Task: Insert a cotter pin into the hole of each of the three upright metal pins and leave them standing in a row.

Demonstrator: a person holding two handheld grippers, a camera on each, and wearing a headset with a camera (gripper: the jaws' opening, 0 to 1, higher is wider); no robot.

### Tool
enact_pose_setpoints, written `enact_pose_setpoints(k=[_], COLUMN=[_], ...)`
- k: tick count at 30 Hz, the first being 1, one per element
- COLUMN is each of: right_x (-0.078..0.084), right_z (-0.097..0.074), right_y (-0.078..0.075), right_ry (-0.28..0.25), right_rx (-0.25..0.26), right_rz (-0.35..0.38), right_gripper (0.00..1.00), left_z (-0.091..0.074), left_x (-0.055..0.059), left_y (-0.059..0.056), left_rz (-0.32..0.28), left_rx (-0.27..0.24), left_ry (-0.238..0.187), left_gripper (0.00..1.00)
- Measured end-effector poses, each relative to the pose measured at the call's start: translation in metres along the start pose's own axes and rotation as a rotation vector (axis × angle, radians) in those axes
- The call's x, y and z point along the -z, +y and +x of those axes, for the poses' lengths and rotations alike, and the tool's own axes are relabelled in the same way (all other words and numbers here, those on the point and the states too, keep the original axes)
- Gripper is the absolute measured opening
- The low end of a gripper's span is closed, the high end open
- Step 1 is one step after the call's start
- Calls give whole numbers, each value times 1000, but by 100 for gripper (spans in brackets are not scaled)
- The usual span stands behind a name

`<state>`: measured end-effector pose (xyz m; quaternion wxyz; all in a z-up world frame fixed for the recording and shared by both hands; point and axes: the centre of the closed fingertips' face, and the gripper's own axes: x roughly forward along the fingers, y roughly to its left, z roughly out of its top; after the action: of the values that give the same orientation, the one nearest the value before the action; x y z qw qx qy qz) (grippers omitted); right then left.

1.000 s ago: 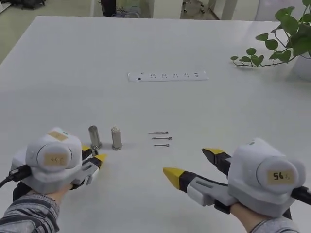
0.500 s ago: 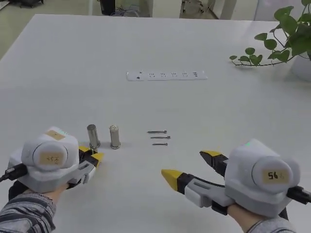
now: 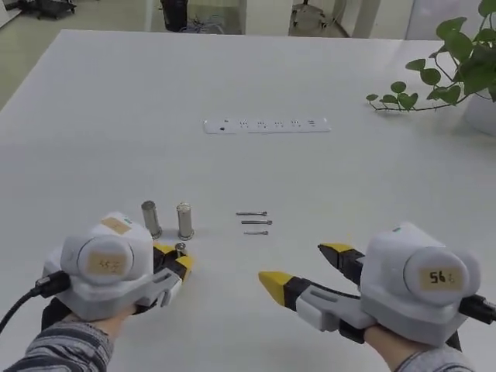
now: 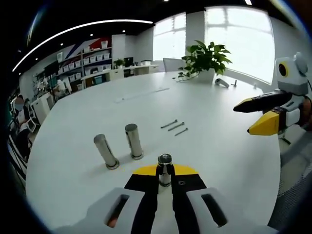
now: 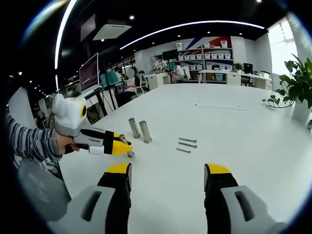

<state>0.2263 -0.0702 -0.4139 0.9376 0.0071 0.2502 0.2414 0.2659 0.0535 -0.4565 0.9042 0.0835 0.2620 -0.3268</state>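
Left gripper (image 3: 177,260) is clamped on one metal pin (image 3: 180,249), while the right gripper (image 3: 304,263) hovers over the white table (image 3: 116,116) with its jaws spread wide, holding nothing. The held pin stands upright, long axis vertical, just in front of the right standing pin (image 3: 184,220). A second ago it was in front of the left standing pin (image 3: 150,218). Three cotter pins (image 3: 256,222) lie flat further right, parallel, with their long axes running left to right.
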Motion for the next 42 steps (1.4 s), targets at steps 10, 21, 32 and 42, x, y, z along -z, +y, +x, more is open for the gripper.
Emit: enact_pose_setpoints(k=[10, 21, 32, 42], right_x=[3, 9, 5, -10], right_z=[-2, -3, 2, 19], right_y=[3, -1, -10, -20], right_ry=[10, 29, 63, 166], right_rx=[-19, -13, -34, -152], right_rz=[30, 37, -37, -167], right_gripper=[54, 53, 47, 42], left_z=[6, 8, 7, -11], left_x=[6, 7, 4, 0], left_y=[-27, -30, -30, -26], left_rz=[27, 58, 48, 10], left_rx=[61, 80, 82, 43], left_ry=[19, 19, 10, -7], left_gripper=[5, 5, 17, 35])
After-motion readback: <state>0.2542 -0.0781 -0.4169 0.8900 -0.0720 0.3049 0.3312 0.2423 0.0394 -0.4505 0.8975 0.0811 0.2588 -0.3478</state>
